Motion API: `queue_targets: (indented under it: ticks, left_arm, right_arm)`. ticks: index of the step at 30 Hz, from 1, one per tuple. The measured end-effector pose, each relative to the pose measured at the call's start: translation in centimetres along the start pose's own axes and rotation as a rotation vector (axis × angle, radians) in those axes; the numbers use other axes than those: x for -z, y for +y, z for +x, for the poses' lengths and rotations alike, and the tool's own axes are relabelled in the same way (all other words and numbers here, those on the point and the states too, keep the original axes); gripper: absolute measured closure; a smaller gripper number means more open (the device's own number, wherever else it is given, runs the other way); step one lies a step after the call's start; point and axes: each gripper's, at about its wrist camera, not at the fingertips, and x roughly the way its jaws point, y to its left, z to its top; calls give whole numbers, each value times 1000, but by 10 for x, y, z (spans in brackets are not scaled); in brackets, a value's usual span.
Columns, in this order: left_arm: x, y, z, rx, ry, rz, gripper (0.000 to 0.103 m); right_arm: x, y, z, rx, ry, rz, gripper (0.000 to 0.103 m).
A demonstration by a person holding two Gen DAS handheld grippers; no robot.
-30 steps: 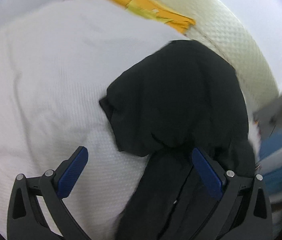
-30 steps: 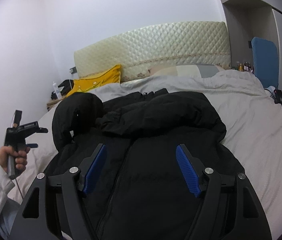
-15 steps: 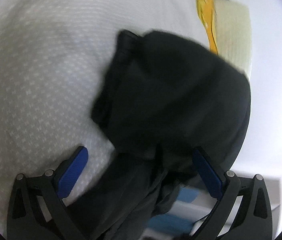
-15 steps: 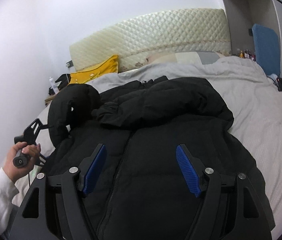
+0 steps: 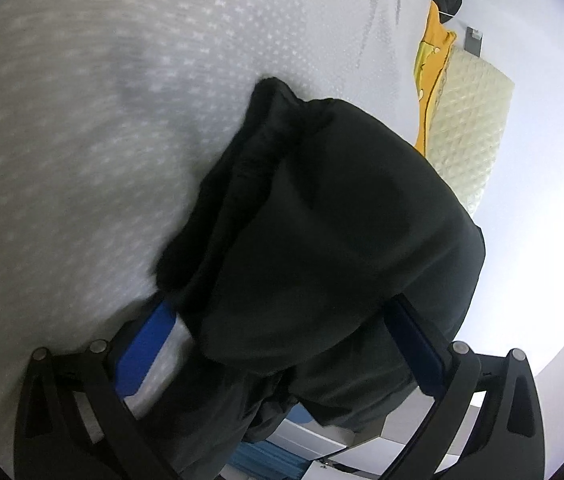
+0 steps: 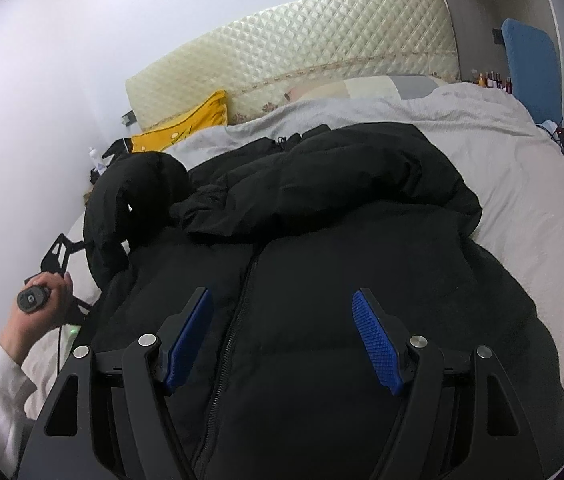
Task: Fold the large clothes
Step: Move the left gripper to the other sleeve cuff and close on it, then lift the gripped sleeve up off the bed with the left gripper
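Note:
A large black puffer jacket [image 6: 322, 280] lies front up on the bed, zipper running down its middle. Its left sleeve [image 6: 134, 204] stands bent up at the jacket's left side. My right gripper [image 6: 282, 320] is open and empty, hovering over the jacket's lower front. In the left wrist view my left gripper [image 5: 282, 320] is rolled sideways with jaws wide apart around the black sleeve [image 5: 322, 220], whose cuff points away. The sleeve fills the gap between the blue pads [image 5: 146, 344]. The left gripper also shows in the right wrist view [image 6: 58, 256], held in a hand.
The bed has a white textured cover [image 6: 522, 184]. A cream quilted headboard [image 6: 302, 48], a yellow pillow [image 6: 186, 128] and a grey pillow stand at its head. A blue panel [image 6: 530, 64] is at the far right. A nightstand with small items is at the far left.
My left gripper has rolled sideways and moved in on the sleeve, which now sits between its pads. My right gripper has come slightly closer over the jacket's front.

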Motion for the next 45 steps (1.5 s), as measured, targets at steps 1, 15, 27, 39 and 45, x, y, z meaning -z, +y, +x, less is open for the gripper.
queue_targets:
  ticks: [1,15,27,39,45]
  left_arm:
    - [-5,1,1,6,-2,0,0]
    - [-33,-21,-14,0,-75,148,75]
    - [-100,-134,-131,-189,-413,503,83]
    - [-134,-162,-158,-473,-588,724,86]
    - [-112,-188,-147,-515,-624,855,87]
  right_arm:
    - [0,0,1,2,3,-1,32]
    - [0,-2,6,27,0,-8,32]
    - [-3,-2,8,72,-9,-34,19]
    - [-5,8,18,138,0,-87,4]
    - [-7,14,15,144,-18,-108,2]
